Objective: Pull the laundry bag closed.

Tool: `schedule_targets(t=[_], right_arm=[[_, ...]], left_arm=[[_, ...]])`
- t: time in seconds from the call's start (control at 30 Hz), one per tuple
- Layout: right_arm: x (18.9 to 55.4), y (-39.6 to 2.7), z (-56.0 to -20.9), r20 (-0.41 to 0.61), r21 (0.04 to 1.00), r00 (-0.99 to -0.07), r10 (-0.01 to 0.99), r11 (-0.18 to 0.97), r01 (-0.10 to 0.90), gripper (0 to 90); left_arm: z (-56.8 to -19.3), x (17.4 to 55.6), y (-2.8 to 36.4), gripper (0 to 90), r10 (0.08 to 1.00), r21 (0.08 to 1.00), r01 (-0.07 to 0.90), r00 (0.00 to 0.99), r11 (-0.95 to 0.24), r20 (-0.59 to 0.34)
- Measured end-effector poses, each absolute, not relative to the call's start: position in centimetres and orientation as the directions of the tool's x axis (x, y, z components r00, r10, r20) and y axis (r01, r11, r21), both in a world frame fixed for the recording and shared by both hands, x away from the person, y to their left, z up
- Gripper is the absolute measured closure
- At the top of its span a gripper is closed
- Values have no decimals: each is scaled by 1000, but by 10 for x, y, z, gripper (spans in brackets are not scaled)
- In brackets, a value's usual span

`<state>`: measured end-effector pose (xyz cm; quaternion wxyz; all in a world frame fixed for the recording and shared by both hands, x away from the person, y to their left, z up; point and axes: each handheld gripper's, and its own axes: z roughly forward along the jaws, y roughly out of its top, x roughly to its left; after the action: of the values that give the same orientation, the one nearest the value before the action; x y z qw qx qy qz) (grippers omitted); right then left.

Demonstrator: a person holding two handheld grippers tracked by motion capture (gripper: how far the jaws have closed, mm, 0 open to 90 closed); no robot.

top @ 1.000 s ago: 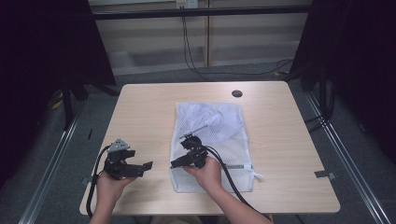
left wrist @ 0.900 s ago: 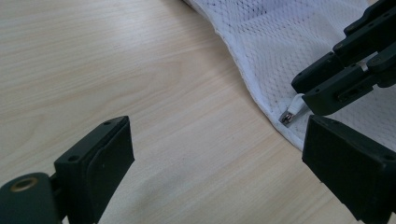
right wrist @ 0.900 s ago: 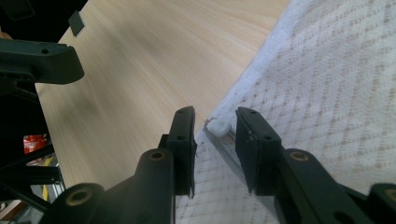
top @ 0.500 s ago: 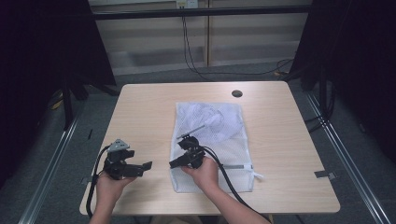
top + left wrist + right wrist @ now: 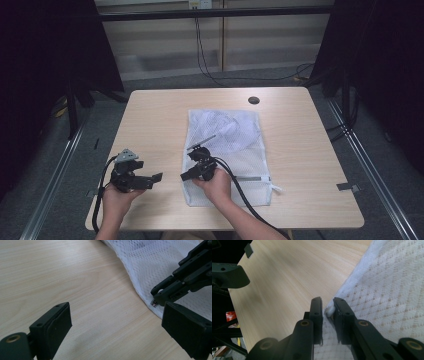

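A white mesh laundry bag (image 5: pixel 235 135) lies flat in the middle of the wooden table (image 5: pixel 155 120). My right gripper (image 5: pixel 184 176) sits at the bag's left edge, its jaws pinched on a small white zipper pull (image 5: pixel 330 310) at the hem. In the left gripper view the same pull shows as a small metal piece (image 5: pixel 154 304) at the tips of the right gripper (image 5: pixel 160 293). To the left of the bag my left gripper (image 5: pixel 155 180) is held over bare wood. It is open, points toward the bag edge (image 5: pixel 140 287), and has nothing between its jaws.
A dark round hole (image 5: pixel 253 100) sits near the table's far edge, beyond the bag. A zipper line (image 5: pixel 252 178) crosses the bag's near part. Black cables trail from both grippers toward the table's front edge. Bare wood lies left and right of the bag.
My right gripper has edged slightly left along the bag's edge. The left gripper has stayed where it was.
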<state>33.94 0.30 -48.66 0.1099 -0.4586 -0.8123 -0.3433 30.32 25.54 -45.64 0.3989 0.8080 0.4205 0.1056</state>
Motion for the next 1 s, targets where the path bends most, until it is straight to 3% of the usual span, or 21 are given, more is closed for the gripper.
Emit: schedule_targets(t=[1.0], right_arm=[[340,-10,-476,574,453,-529,625,295,841,857]], left_arm=[[-458,304,250,93,732,732,594,652,-333,-197]])
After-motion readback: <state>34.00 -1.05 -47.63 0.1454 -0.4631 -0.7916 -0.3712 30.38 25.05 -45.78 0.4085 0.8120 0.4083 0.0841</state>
